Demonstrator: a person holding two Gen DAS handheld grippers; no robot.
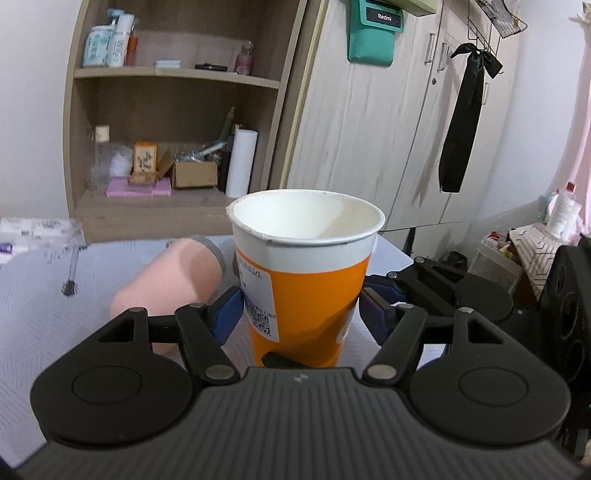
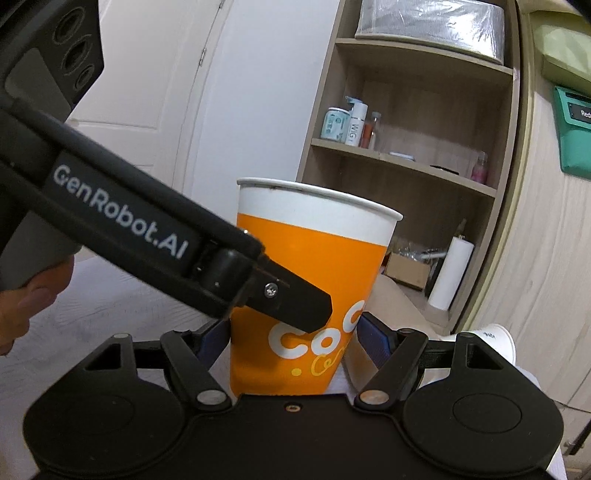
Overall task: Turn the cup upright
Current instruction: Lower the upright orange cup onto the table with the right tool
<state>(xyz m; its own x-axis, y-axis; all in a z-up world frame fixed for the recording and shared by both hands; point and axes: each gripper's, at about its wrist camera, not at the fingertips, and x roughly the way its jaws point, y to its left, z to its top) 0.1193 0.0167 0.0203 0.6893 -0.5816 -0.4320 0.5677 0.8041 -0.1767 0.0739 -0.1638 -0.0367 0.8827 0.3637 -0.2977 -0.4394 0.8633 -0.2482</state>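
"Redmi" is showing in white on the dark panel of the teal box [image 1: 373,31] hanging on the wardrobe; right wrist view is catching only "Re" of it. "GenRobot.AI" is reading in white along the black arm of the left gripper [image 2: 118,212]. Orange paper cup [image 2: 306,288] is showing big white "CoC", cut off by the edge, with yellow script under it, illegible. White sticker [image 1: 256,299] on the cup is carrying a QR code and small print, unreadable. Shelf bottle [image 2: 355,123] is showing "MG", uncertain.

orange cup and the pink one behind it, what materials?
Orange cup: looks like coated paper, given its rolled rim, matte white inside, printed sticker label. Pink cup, lying on its side: likely matte plastic or silicone-sleeved, with a grey rim band; too blurred to be sure.
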